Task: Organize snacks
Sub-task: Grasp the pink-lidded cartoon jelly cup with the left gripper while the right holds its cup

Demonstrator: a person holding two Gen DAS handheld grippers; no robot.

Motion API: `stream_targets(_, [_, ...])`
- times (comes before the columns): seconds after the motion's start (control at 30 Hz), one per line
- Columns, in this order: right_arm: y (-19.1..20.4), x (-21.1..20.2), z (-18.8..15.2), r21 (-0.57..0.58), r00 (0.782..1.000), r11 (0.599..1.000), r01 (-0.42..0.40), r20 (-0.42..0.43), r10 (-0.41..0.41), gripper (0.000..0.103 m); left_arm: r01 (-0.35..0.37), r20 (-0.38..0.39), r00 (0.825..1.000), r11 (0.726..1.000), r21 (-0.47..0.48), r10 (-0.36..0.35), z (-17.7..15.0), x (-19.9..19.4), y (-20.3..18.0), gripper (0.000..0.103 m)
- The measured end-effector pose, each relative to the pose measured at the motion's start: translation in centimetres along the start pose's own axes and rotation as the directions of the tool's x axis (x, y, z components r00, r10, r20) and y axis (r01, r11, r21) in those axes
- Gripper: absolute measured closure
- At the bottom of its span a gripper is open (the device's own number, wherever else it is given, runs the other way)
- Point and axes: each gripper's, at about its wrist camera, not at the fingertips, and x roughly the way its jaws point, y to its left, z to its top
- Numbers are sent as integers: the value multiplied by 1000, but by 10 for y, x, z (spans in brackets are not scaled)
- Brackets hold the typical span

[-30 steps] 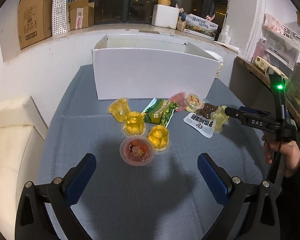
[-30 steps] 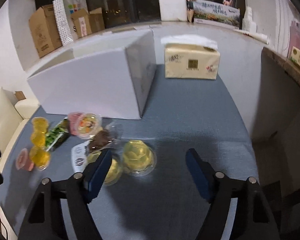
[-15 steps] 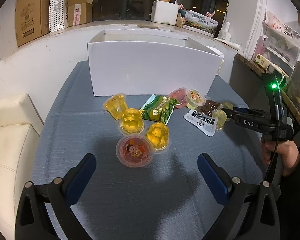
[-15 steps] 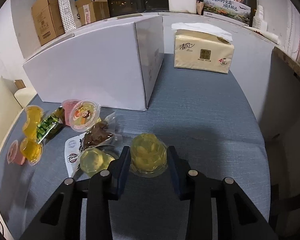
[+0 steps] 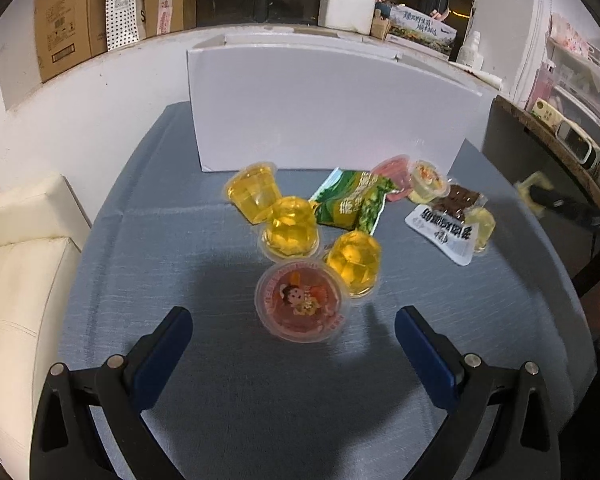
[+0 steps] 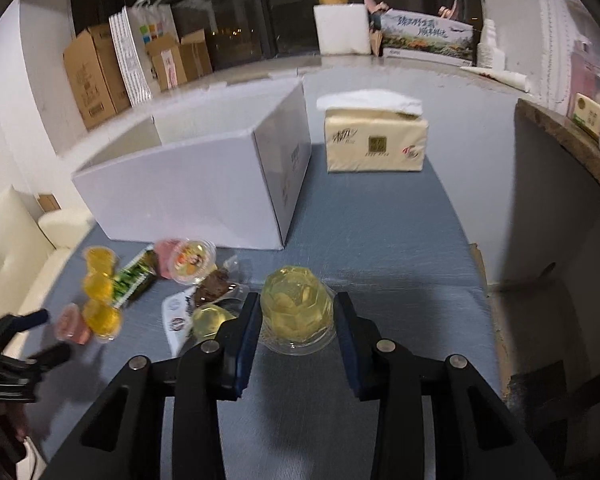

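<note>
Pale yellow clear plastic jelly cup (image 6: 297, 312) clamped between right gripper (image 6: 296, 330) pads above blue cloth table (image 6: 380, 240), gripper angled downward, left gripper (image 5: 292, 344) jaws apart near red-lidded jelly cup (image 5: 302, 300).

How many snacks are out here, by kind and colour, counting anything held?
Amber jelly cups: 3
Pink or red jelly cups: 2
Pale jelly cups: 3, one in the right tool
Sealed packets: 2
Total: 10

Blue-clothed table (image 5: 228, 400) (white box (image 5: 324, 116), tissue pack (image 6: 376, 142), scattered snacks (image 5: 352, 200))
</note>
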Motion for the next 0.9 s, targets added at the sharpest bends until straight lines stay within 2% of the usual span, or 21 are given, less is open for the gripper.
stream_targets(0.3, [10, -46, -7, -4, 998, 1000, -22, 58, 22, 63, -3, 2, 1000, 999, 39, 3, 5, 16, -7, 0])
stream_targets(0.37, [13, -53, -8, -9, 997, 999, -31, 64, 32, 63, 1, 11, 1000, 999, 50, -1, 7, 17, -8, 5])
stream_targets(0.4, [15, -55, -8, -13, 997, 999, -33, 67, 34, 63, -8, 11, 1000, 998, 55, 7, 8, 18, -8, 18])
stream_targets(0.43, [17, -55, -8, -20, 997, 999, -32, 68, 33, 63, -16, 3, 1000, 998, 59, 16, 8, 20, -8, 35])
stream_targets(0.5, [20, -56, -8, -28, 997, 999, -36, 69, 38, 63, -11, -17, 1000, 998, 61, 12, 8, 22, -8, 52])
stream_targets(0.7, [25, -54, -10, -21, 997, 999, -48, 64, 49, 63, -10, 1, 1000, 997, 72, 10, 4, 15, -9, 52])
stream_targets(0.9, [37, -53, -11, -41, 996, 997, -68, 60, 70, 63, 7, 55, 998, 996, 86, -12, 12, -16, -14, 53])
